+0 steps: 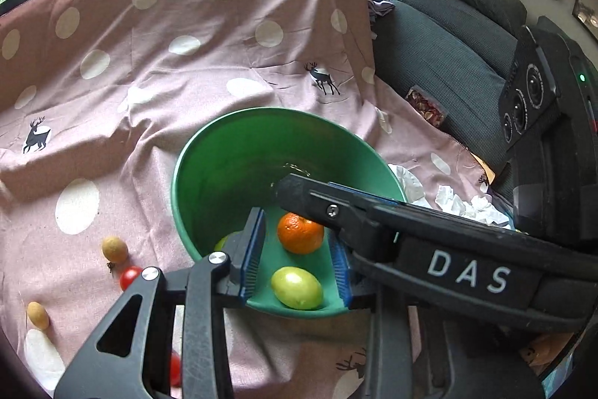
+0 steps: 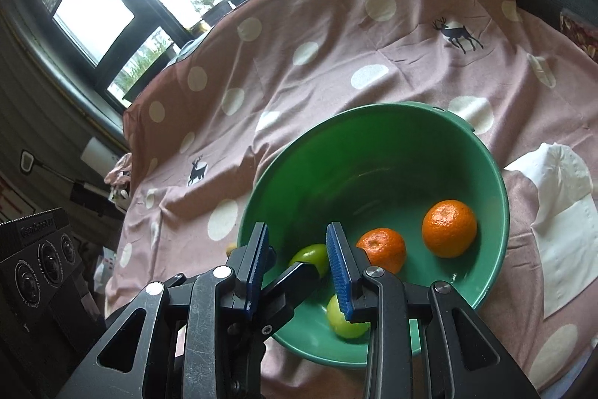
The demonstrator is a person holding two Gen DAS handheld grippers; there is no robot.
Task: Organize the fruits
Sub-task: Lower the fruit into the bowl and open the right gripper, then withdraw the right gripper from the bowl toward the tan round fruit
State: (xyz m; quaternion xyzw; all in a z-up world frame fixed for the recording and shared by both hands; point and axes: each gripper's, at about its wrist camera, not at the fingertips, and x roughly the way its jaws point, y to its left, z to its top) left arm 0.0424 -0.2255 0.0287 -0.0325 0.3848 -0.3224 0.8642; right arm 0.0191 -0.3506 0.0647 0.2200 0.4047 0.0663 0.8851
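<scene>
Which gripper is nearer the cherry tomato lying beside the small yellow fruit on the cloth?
Left. The left gripper hangs over the near rim of the green bowl, with the cherry tomato just beside it. The right gripper reaches over the bowl from the opposite side.

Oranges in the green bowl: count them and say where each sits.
2. One orange lies toward the bowl's right side, the other orange beside it nearer the middle, close to the right tongs. The tongs may hide more.

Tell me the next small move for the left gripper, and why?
Probably swing the left gripper left, toward the cherry tomato: its jaws hold nothing over the green bowl, and that fruit lies outside on the cloth.
</scene>
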